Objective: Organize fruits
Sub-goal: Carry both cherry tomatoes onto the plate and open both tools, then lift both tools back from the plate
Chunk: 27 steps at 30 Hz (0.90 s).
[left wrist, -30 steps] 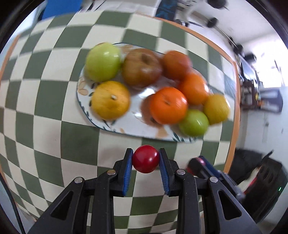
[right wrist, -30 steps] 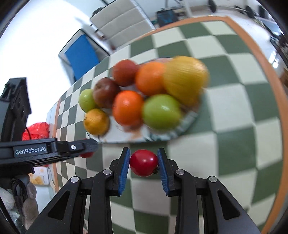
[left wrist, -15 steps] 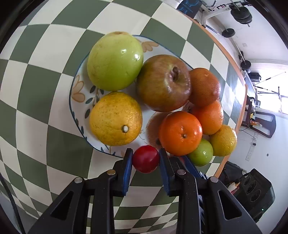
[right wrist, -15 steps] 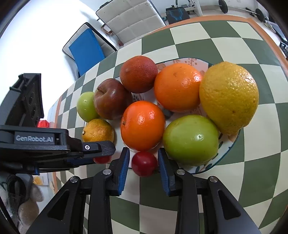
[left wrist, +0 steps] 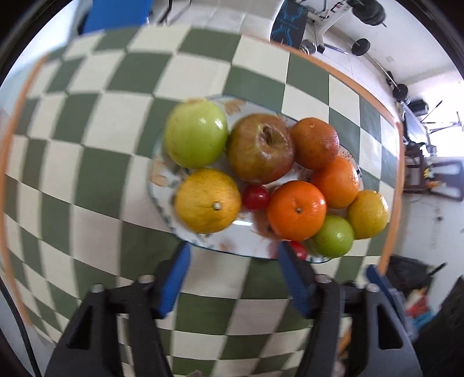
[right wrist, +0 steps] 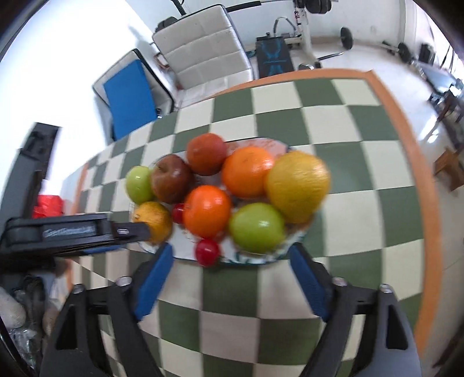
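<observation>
Green-and-cream checked tablecloth (left wrist: 87, 162) with an orange border, set in a bright room with a white padded chair (right wrist: 203, 49), a blue panel (right wrist: 130, 98) beside it and barbell weights (left wrist: 374, 11) along the far wall. Oval patterned plate (left wrist: 162, 177) crowded with green apples, a russet apple (left wrist: 259, 146), oranges and yellow citrus. One small red fruit (left wrist: 255, 197) wedged between the yellow citrus and the orange; a second small red fruit (right wrist: 207, 251) at the plate's near rim, half hidden behind a blue pad in the left view, plain in the right. Left gripper (left wrist: 233, 278) spread wide, empty, just short of the plate. Right gripper (right wrist: 229, 278) likewise spread and empty. Much motion blur; the label on the left gripper's body unreadable in the right view
</observation>
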Tool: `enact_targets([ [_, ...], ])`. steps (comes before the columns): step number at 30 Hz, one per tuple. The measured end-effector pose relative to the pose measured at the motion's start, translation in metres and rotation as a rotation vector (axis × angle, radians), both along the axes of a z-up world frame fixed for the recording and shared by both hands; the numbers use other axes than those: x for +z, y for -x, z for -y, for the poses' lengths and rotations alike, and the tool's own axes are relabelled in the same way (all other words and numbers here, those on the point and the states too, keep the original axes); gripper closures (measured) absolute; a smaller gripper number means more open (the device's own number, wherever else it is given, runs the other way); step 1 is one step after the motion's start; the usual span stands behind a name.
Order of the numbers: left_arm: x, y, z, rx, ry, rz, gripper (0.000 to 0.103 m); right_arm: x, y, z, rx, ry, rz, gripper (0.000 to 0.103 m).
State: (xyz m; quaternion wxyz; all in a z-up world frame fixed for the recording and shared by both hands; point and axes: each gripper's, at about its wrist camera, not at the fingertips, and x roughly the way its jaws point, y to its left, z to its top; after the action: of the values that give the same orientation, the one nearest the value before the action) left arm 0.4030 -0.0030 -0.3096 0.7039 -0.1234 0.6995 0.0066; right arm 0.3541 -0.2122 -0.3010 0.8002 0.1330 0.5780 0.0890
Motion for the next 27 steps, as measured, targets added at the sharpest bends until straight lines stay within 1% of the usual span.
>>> enact_targets([
  [1,0.004,0.004,0.0,-0.012,-0.026,0.02,0.029,0.003,0.001,0.001,0.003,0.023,0.006,0.013],
  [2,0.008,0.008,0.001,-0.025,-0.058,0.036,0.024,0.005,0.002,0.002,0.008,0.053,0.008,0.012],
  [3,0.011,0.013,0.001,-0.04,-0.096,0.052,0.014,0.007,0.004,0.005,0.01,0.073,0.008,0.009],
  [4,0.013,0.017,0.001,-0.052,-0.128,0.067,0.009,0.009,0.005,0.008,0.015,0.095,0.007,0.008],
  [6,0.015,0.026,0.0,-0.066,-0.181,0.085,0.006,0.013,0.01,0.013,0.013,0.122,0.016,0.007],
  [10,0.02,0.042,0.001,-0.088,-0.242,0.122,0.006,0.02,0.016,0.014,0.005,0.142,0.03,0.007],
  [14,0.035,0.056,0.004,-0.096,-0.263,0.166,0.006,0.035,0.028,0.015,-0.003,0.153,0.054,0.006],
  [16,0.048,0.065,0.004,-0.091,-0.274,0.202,0.006,0.046,0.036,0.015,-0.005,0.155,0.066,0.006],
  [18,0.064,0.075,0.005,-0.089,-0.294,0.243,0.006,0.061,0.047,0.015,-0.011,0.157,0.087,0.006],
  [21,0.088,0.093,0.007,-0.093,-0.303,0.295,0.006,0.083,0.065,0.015,-0.021,0.174,0.119,0.006],
  [27,0.139,0.134,0.012,-0.097,-0.28,0.39,0.006,0.137,0.112,0.021,-0.044,0.177,0.197,0.006],
])
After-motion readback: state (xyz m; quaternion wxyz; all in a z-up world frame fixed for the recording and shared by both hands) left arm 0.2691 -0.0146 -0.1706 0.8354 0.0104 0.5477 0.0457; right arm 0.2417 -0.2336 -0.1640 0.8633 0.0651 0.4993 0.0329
